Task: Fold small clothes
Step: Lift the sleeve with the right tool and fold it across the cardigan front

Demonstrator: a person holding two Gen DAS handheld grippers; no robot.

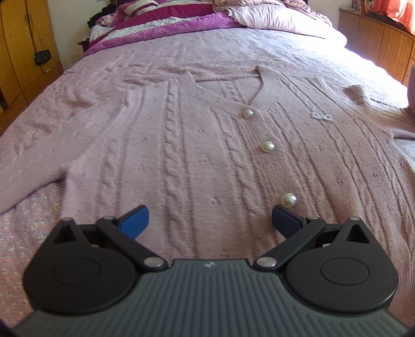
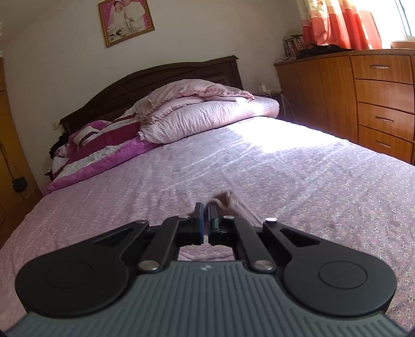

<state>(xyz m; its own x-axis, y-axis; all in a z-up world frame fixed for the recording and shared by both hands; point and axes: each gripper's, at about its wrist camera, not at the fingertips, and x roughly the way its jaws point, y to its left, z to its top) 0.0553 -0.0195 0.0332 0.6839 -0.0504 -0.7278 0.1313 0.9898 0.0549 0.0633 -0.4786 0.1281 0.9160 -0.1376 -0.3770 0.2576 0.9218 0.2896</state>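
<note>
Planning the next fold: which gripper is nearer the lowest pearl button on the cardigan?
Left. The left gripper hangs open just short of the lowest pearl button; the right gripper is shut on pink knit, no button in its view.

Floral bedsheet (image 2: pixel 285 176), heaped pillows (image 2: pixel 207 114), wooden dresser (image 2: pixel 376 98), seemingly framed portrait (image 2: pixel 126 20).

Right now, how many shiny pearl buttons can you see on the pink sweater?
3, in a line down the cardigan front: one below the neckline, one in the middle, one nearest the left gripper at. More may be hidden behind it.
</note>
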